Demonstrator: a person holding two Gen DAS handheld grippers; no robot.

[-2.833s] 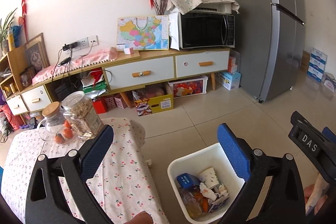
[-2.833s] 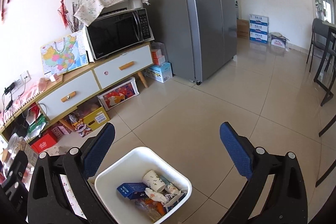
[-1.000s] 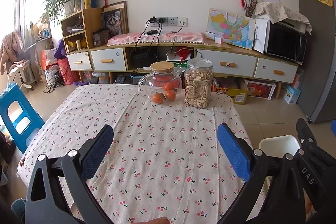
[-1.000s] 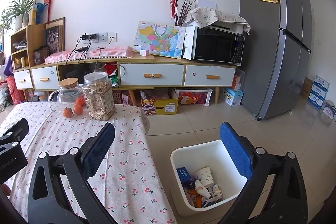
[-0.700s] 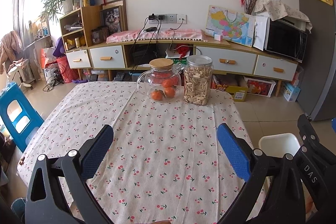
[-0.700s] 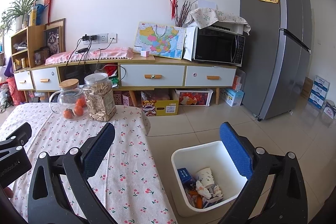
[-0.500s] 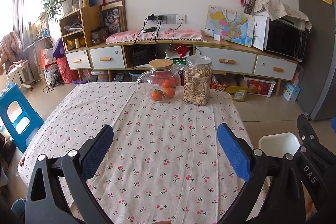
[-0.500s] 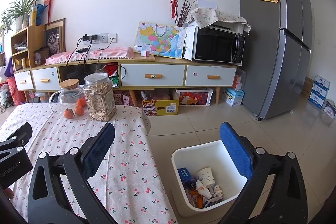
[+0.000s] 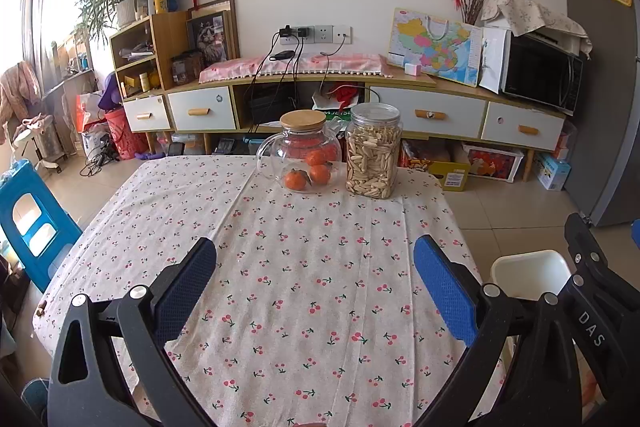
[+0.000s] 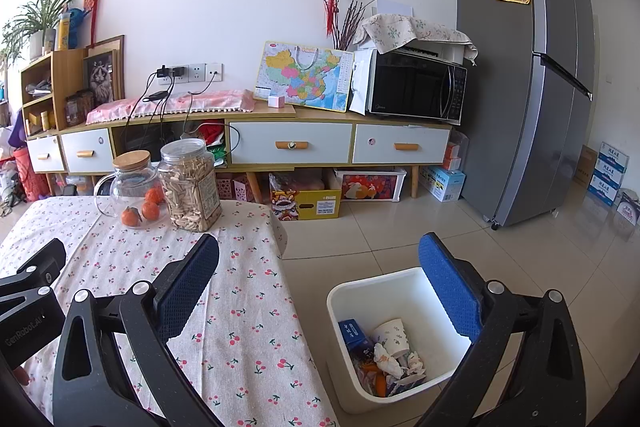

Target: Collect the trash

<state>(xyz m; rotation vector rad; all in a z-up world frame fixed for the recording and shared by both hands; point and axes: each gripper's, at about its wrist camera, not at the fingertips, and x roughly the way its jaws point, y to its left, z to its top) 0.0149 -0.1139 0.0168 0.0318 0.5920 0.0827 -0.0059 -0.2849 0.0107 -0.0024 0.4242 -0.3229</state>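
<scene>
Both my grippers, left gripper [image 9: 315,289] and right gripper [image 10: 319,285], gape empty; trash [image 10: 390,355] sits in bin [image 10: 340,297] lower right, tablecloth [image 9: 304,267] shows none left.

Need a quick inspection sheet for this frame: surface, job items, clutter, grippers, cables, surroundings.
Surface: table under a cherry-print cloth, no loose trash seen.
Job's things: white bin on the floor beside the table, holding a paper cup, a blue carton and wrappers.
Clutter: glass pot with oranges, seed jar.
Grippers: left gripper and right gripper open, empty.
Cables: chargers at the wall sockets.
Surroundings: sideboard, microwave, fridge, blue stool.
</scene>
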